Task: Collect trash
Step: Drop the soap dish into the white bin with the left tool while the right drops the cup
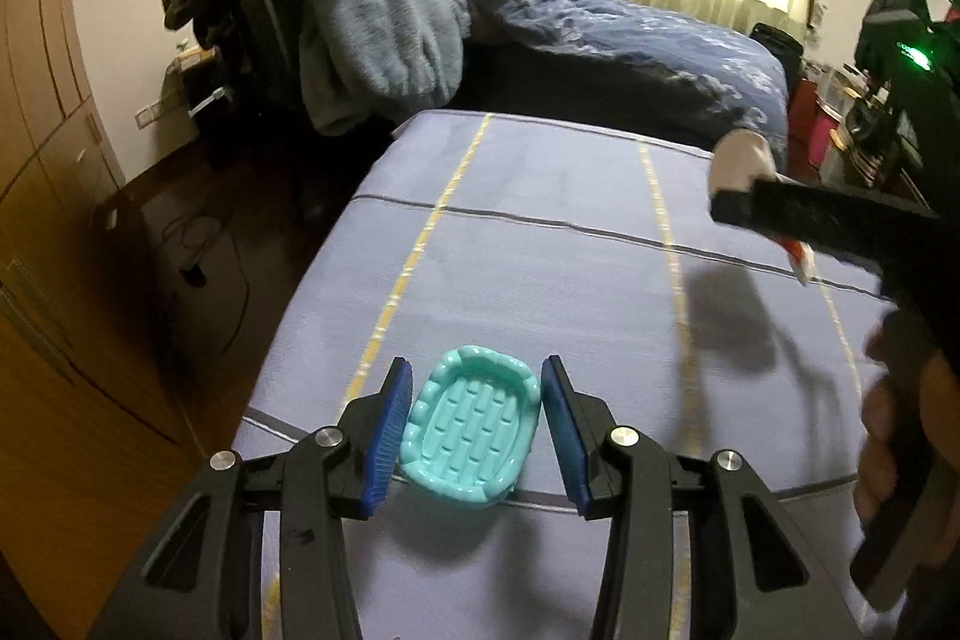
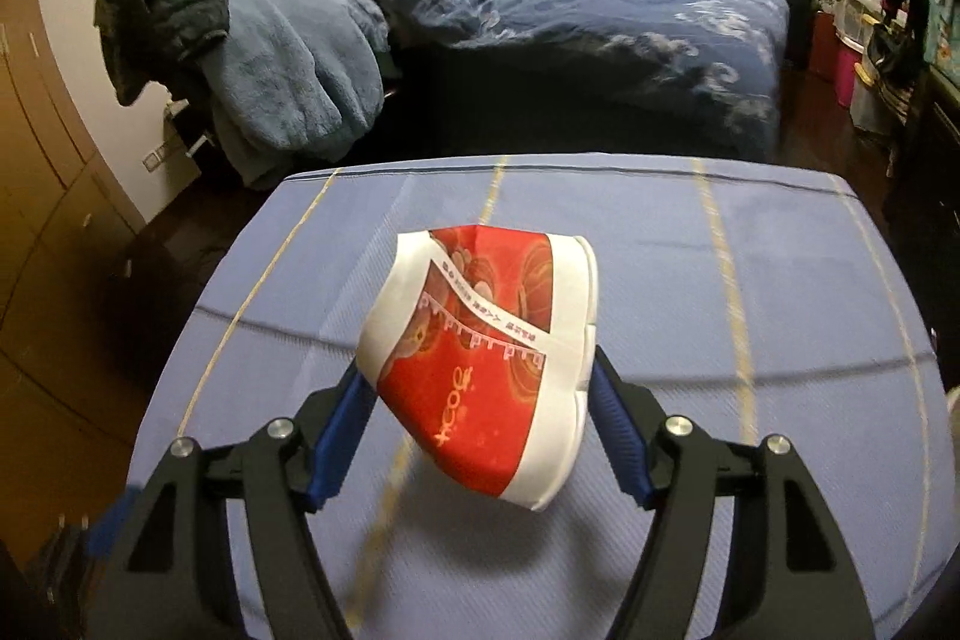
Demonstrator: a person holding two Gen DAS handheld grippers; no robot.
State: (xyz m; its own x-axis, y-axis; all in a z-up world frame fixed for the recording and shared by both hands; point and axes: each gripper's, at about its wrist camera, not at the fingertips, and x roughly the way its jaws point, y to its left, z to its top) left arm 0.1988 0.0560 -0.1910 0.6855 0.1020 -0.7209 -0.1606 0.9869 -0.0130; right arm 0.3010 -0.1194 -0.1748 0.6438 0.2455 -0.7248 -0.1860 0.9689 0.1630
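Your left claw (image 1: 474,436) is gripping a teal tray (image 1: 468,433) over the purple worktop (image 1: 540,250), while your right claw (image 2: 480,430) is clasping a flattened red-and-white paper cup (image 2: 480,358). You are carrying it well by keeping the squeeze steady. Beyond, a blue bed (image 2: 600,28) is sitting unmade.

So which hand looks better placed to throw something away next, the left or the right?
Probably the right. The right gripper already holds a squashed red and white paper cup lifted above the blue cloth. The left gripper only straddles a teal soap dish resting on the cloth.
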